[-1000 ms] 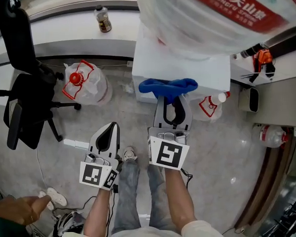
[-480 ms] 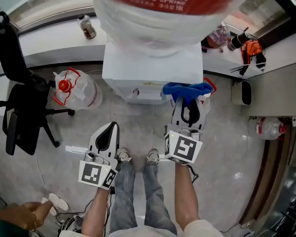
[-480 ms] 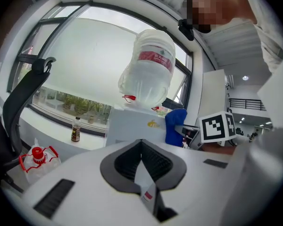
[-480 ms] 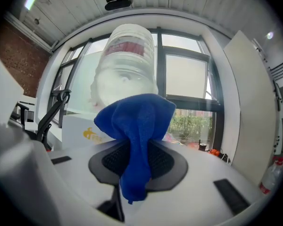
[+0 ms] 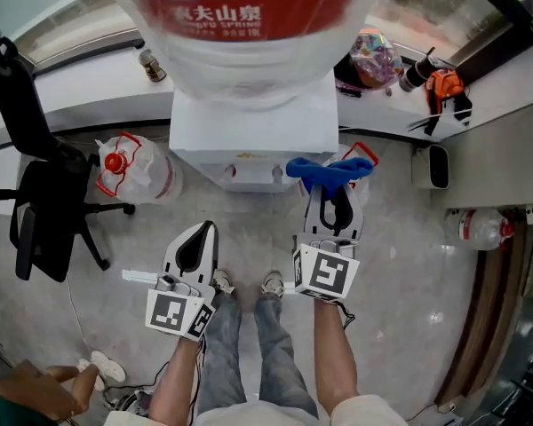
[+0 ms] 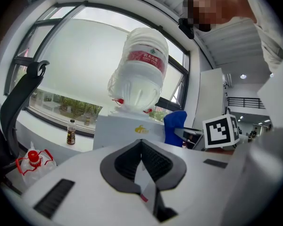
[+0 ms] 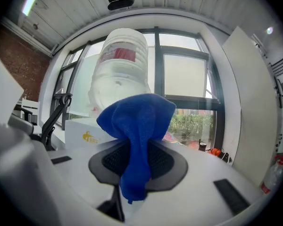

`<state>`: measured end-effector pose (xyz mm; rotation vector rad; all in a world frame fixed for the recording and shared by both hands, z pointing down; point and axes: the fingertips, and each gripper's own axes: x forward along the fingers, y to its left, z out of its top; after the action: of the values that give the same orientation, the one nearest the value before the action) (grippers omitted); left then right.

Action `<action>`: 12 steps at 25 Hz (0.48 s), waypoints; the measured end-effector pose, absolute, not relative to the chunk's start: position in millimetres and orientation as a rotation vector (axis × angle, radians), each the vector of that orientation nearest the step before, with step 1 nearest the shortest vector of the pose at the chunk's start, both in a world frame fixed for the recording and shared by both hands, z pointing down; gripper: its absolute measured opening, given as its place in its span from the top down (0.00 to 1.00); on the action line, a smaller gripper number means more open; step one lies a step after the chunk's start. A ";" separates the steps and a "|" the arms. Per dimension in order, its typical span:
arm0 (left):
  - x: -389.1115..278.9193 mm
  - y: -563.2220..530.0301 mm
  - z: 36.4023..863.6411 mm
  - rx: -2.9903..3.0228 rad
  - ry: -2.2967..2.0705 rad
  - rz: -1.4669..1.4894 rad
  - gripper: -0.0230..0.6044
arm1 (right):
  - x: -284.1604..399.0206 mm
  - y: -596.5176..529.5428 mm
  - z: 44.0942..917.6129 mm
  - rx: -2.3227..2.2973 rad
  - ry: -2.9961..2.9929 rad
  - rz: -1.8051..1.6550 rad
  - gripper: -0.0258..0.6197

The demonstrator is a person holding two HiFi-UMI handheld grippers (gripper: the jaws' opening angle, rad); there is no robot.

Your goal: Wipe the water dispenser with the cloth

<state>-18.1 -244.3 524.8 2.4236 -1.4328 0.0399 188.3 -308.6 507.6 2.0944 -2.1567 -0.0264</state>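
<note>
The right claw (image 5: 330, 193) pinched the blue cloth (image 5: 329, 170) at the white water dispenser's (image 5: 249, 131) near right corner. The left claw (image 5: 200, 233) sat pressed together, empty. Wiping well probably meant pressing the cloth flat.

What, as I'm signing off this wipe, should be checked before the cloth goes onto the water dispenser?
1. Cloth gripped: ok, the right claw is shut on it, with a bunch standing out ahead of the tips.
2. Left claw out of the way: ok, shut, empty, held back from the water dispenser.
3. Cloth on the dispenser's surface: cannot tell; it sits at the front right corner, but contact is not visible.
4. Bottle upright on top: ok.
5. Floor bottle clear of the right claw: ok, it stands on the dispenser's other side.
</note>
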 end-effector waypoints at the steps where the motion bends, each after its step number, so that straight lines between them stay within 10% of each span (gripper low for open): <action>1: -18.7 -244.7 518.2 2.426 -1.438 0.036 0.95 | 186.0 -305.5 501.8 2.089 -2.166 -0.025 0.80; 12: -22.5 -251.3 384.2 2.527 -1.505 -0.020 0.95 | 171.9 -278.3 369.6 2.069 -2.275 -0.084 0.80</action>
<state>-22.5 -251.3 384.2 2.5273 -1.5051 -0.0204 171.9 -278.3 369.6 2.0691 -2.2752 -0.0844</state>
